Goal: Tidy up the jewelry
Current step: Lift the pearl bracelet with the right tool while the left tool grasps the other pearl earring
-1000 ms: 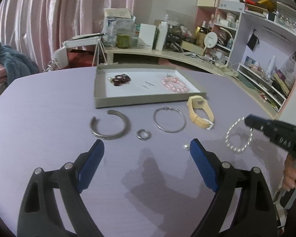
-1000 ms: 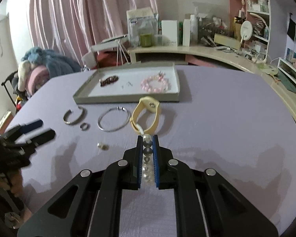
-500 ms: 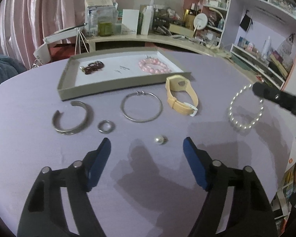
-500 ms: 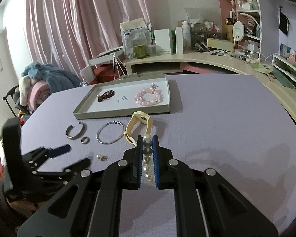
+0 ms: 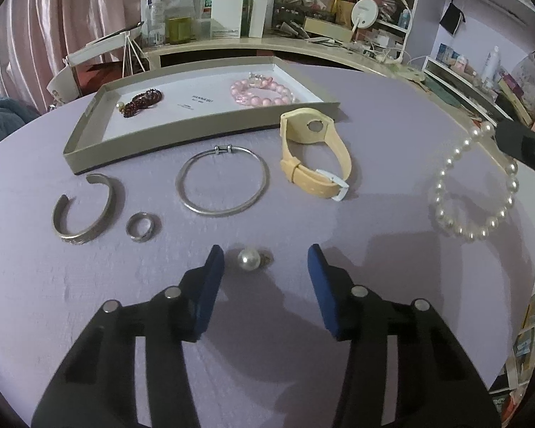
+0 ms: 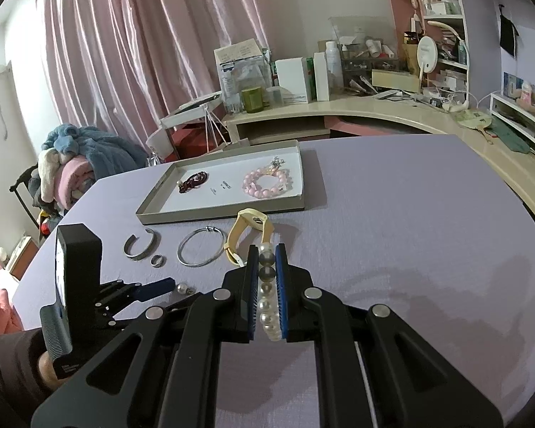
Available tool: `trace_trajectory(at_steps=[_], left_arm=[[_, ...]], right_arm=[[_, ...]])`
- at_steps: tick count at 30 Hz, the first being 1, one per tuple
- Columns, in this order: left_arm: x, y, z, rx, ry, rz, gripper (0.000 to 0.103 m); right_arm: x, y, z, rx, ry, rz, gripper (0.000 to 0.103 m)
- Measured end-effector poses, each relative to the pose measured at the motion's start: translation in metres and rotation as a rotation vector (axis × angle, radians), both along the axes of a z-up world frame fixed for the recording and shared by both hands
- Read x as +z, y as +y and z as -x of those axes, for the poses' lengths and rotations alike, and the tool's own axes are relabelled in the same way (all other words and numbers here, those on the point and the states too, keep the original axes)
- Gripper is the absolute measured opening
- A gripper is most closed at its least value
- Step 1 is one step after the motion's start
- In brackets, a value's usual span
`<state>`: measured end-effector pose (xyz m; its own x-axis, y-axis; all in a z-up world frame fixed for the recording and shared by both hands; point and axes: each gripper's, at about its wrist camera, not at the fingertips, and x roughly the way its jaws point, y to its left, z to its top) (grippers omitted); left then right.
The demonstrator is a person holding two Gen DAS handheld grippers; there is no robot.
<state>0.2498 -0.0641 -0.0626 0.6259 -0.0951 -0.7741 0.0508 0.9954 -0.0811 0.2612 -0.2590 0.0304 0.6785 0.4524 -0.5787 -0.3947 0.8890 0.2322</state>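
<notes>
L claw point(image 5: 265, 262) now lower, jaws closing round loose pearl point(image 5: 248, 259), not touching. R claw point(image 6: 267, 285) still clamped on pearl bracelet point(image 5: 474, 185), lifted off table point(image 5: 392, 142).

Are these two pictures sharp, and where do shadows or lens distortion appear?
Left wrist view: sharp; the left gripper casts dark shadows on the purple table near the loose pearl; fisheye bends the edges. Right wrist view: sharp too; the right gripper casts a soft shadow to its right; corners dark.
</notes>
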Motion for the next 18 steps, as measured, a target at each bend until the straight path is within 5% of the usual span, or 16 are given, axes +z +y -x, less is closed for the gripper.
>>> trace_trajectory(at_steps=[4,6,18], left_arm=[[0.0005,-0.0027,-0.0036,0.007,0.0,-0.013,0.034],[0.0003,-0.0043,-0.0045,0.004,0.001,-0.021,0.019],[0.0009,0.0,-0.0008,0.005,-0.004,0.001,0.016]], right_arm=[[-0.0011,-0.0007,-0.0004,0.001,0.004,-0.004,0.01],[-0.0015,-0.0004,-0.0002,0.001,0.004,-0.005,0.01],[0.0009,0.0039,0.0008,0.007,0.0,-0.013,0.01]])
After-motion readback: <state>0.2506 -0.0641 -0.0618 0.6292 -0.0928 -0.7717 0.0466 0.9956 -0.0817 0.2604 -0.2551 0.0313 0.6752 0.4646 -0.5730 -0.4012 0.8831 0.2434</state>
